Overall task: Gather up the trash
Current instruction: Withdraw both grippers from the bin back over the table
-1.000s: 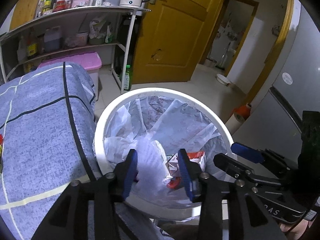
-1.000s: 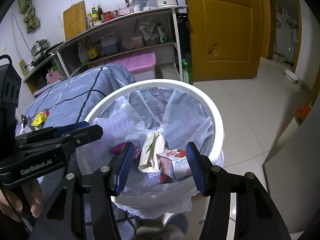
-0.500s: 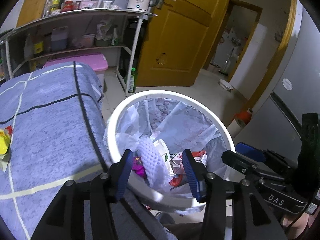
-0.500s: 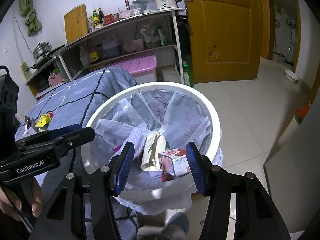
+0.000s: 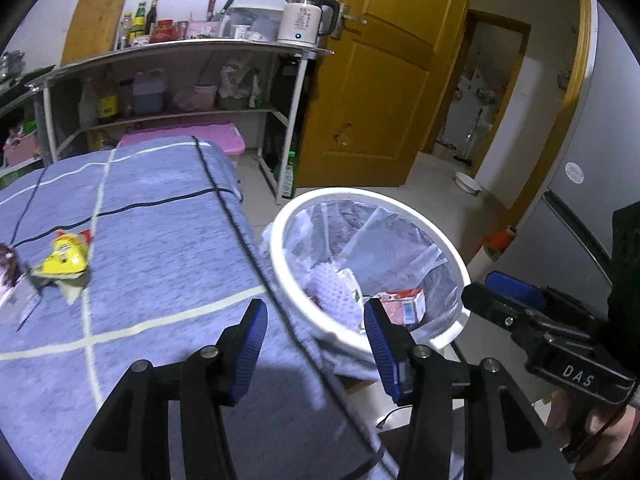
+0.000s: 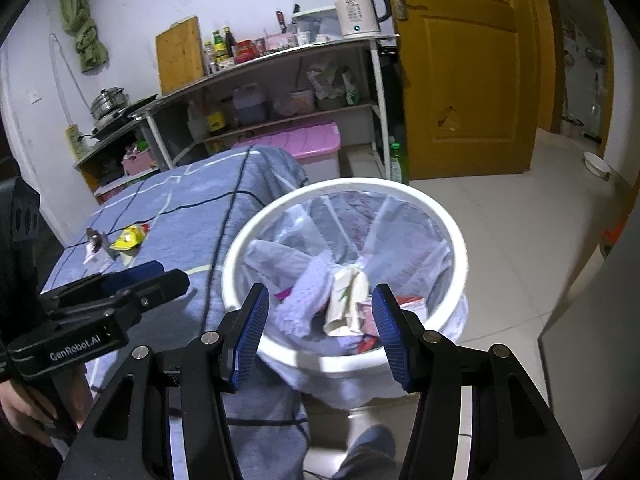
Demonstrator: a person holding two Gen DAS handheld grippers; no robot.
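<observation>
Left gripper (image 5: pixel 314 322) jaws just opened, empty, over blue cloth (image 5: pixel 160 248) edge; right gripper (image 6: pixel 320 320) jaws apart, empty, lined white bin (image 6: pixel 452 232) beyond them; yellow wrapper (image 5: pixel 66 258) far left of left jaws

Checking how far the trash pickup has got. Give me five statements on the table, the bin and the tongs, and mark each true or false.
1. Both tongs hold nothing. True: the left tongs and the right tongs stand open and empty.
2. The white bin has no liner. False: a plastic bag lines it.
3. A yellow wrapper lies on the blue tablecloth. True.
4. The bin is empty. False: a white foam net, a crumpled carton and a red and white box lie inside.
5. The kettle stands on the floor. False: it stands on the top shelf.
</observation>
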